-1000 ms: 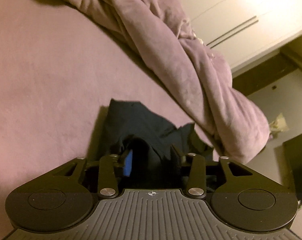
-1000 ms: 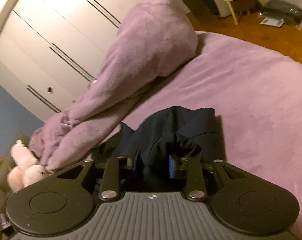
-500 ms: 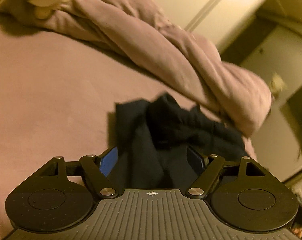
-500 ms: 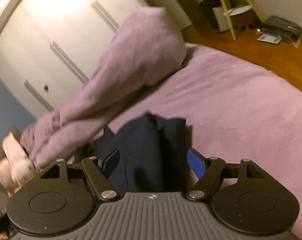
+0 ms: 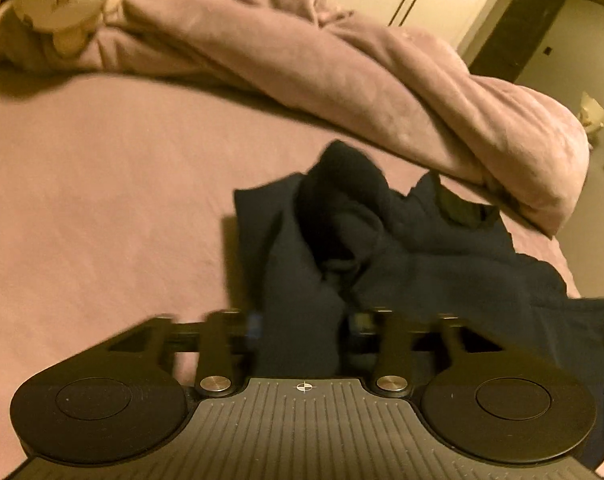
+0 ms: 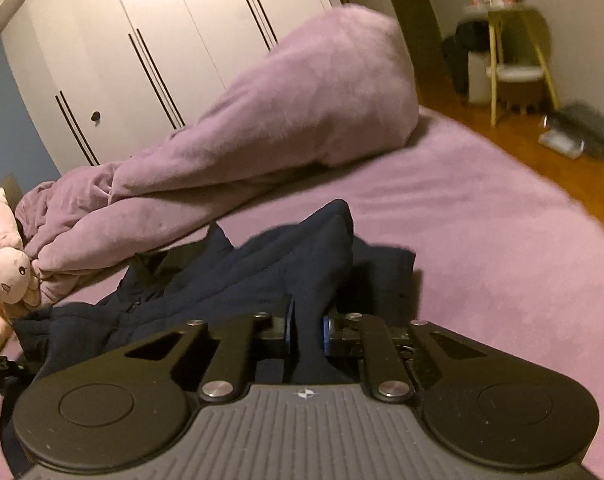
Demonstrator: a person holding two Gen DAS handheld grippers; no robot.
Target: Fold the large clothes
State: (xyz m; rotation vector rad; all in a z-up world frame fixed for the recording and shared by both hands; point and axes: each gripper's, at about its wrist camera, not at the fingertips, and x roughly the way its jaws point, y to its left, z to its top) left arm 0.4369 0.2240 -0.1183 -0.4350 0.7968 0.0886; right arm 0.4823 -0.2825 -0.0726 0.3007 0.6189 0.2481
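Right wrist: one navy garment (image 6: pixel 262 276); one blanket (image 6: pixel 270 128)

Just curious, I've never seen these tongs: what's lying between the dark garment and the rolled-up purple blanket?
Nothing: only bare purple bedsheet separates the dark garment from the blanket, clearest in the right wrist view.

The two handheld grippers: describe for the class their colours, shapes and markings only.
The left gripper and right gripper look alike: a grey ribbed body with a small crosshair mark, two round black discs at the sides, black linkage arms with silver pivot screws, and blue pads on the fingers. No cables, hands or sleeves are visible.
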